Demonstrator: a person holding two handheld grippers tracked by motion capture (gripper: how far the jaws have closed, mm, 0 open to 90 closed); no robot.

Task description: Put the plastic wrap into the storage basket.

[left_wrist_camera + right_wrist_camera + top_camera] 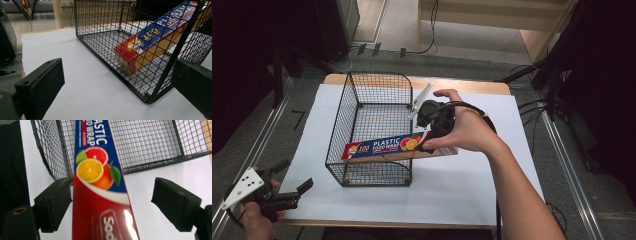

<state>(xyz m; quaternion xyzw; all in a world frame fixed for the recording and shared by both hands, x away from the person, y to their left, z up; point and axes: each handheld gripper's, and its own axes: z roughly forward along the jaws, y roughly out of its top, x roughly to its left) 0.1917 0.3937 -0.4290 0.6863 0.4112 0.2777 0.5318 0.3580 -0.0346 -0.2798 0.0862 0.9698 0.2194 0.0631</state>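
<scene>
Plastic wrap box half in wire basket, leaning on rim between right hand-held gripper jaws, apart; left hand-held gripper apart, idle.

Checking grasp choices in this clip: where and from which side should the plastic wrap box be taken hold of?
Grip the plastic wrap box at its red end that sticks out over the wire basket rim, coming from the right. The box is long and narrow and lies tilted, its far end down inside the basket, so mesh blocks other approaches. The right gripper already straddles that end, fingers open.
</scene>
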